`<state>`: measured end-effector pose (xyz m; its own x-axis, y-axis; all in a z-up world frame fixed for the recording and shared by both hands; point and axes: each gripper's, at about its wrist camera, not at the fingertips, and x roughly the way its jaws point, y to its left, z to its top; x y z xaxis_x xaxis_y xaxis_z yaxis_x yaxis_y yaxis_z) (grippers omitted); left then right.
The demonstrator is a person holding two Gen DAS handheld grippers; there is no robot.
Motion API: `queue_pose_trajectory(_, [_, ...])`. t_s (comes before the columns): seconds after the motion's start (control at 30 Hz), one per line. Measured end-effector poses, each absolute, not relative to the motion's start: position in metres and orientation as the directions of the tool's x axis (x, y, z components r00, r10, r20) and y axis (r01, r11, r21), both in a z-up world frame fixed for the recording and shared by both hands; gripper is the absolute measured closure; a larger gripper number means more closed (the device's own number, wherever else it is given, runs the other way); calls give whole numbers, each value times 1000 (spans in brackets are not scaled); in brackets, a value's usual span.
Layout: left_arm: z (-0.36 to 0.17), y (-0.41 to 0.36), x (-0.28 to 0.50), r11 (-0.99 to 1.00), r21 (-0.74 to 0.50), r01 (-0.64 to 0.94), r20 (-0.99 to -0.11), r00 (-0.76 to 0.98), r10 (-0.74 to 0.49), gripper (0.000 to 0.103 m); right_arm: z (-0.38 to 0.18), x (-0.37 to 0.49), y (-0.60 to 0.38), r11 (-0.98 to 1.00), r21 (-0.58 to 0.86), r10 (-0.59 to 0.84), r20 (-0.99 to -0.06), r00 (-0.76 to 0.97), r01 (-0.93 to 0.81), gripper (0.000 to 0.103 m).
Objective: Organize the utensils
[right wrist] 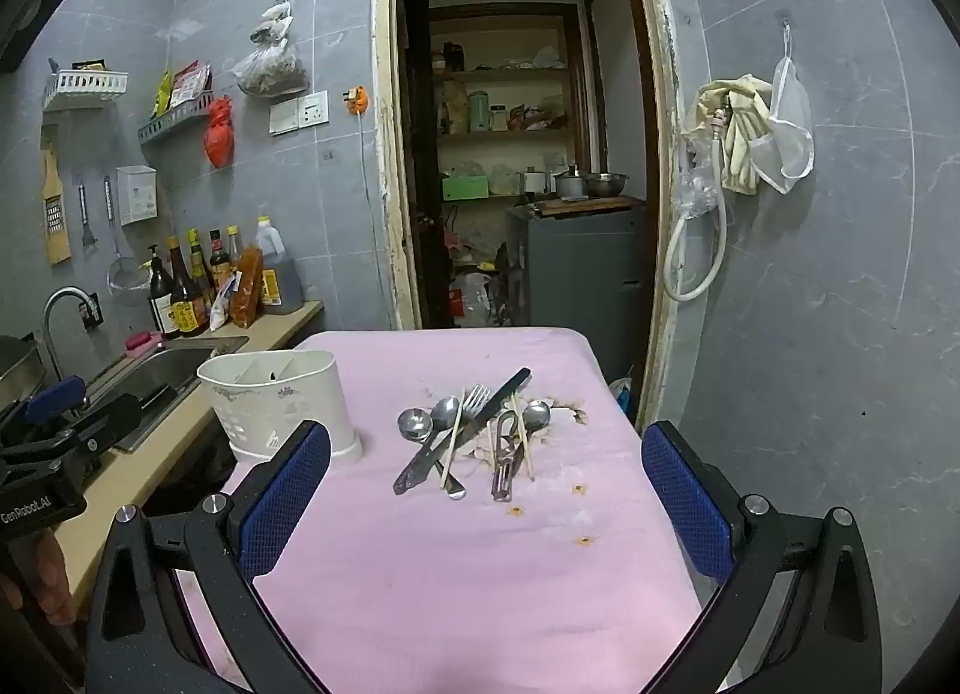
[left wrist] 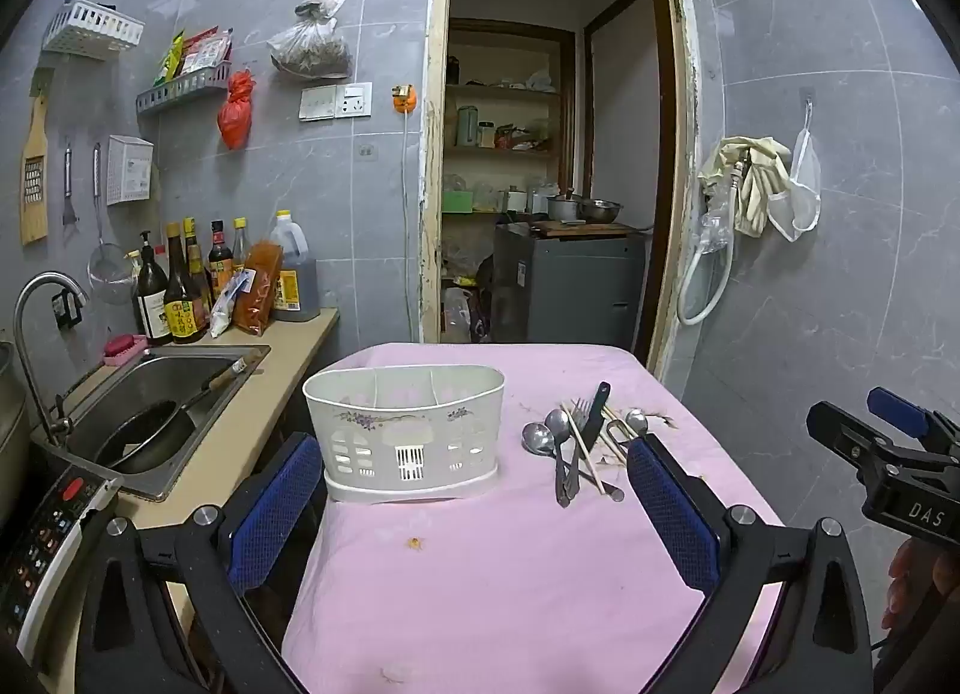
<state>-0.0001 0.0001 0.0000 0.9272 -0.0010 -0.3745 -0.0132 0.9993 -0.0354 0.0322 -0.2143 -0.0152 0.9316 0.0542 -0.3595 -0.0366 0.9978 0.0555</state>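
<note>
A white divided utensil holder (left wrist: pixel 408 433) stands on the pink table (left wrist: pixel 492 574); it also shows in the right wrist view (right wrist: pixel 282 400). To its right lies a pile of utensils (right wrist: pixel 474 433): spoons (right wrist: pixel 417 424), a fork (right wrist: pixel 474 400), a dark knife (right wrist: pixel 480 415), chopsticks (right wrist: pixel 453 442) and a peeler (right wrist: pixel 504 463). The pile also shows in the left wrist view (left wrist: pixel 579 442). My left gripper (left wrist: pixel 474 490) is open and empty, near side of the holder. My right gripper (right wrist: pixel 486 478) is open and empty, just short of the pile.
A counter with a sink (left wrist: pixel 162 406), a pan and sauce bottles (left wrist: pixel 180 286) runs along the table's left. An open doorway (right wrist: pixel 516 153) lies behind the table. A tiled wall (right wrist: pixel 840 274) with hung gloves stands right. Small crumbs (right wrist: pixel 579 514) dot the cloth.
</note>
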Motion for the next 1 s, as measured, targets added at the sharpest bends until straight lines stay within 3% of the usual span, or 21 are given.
queue_pose_trajectory(1.0, [-1, 1, -1, 999, -35, -14, -377, 926, 0, 0, -17, 36, -209, 997, 66, 60, -371, 927, -38, 1])
